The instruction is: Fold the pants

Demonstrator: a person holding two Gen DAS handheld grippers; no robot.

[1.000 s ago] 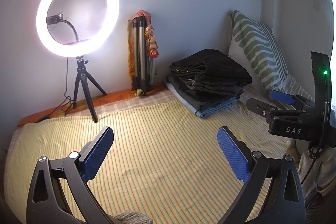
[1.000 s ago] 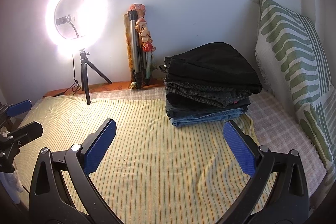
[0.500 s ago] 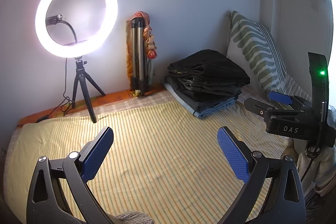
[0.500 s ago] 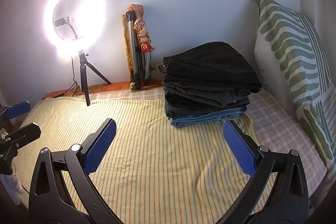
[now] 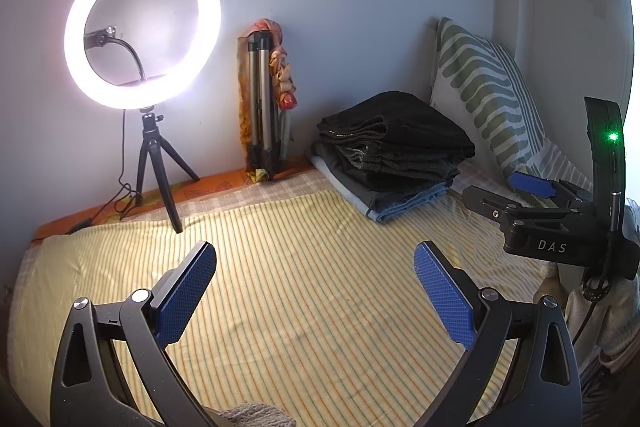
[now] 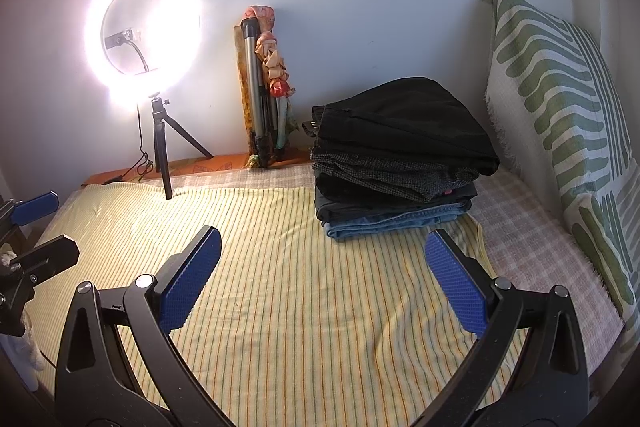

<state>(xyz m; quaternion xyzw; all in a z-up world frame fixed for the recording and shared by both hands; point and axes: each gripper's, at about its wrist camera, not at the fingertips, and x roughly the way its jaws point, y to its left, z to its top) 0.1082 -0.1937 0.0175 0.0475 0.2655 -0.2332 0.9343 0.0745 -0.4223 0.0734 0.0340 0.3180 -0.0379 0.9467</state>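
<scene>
Both claws hang spread wide and empty over the striped sheet (image 6: 300,307): left gripper (image 5: 314,293), right gripper (image 6: 322,277). Ahead and right of each sits the stack of folded pants (image 6: 400,155), near the wall beside a pillow (image 6: 560,115).
</scene>
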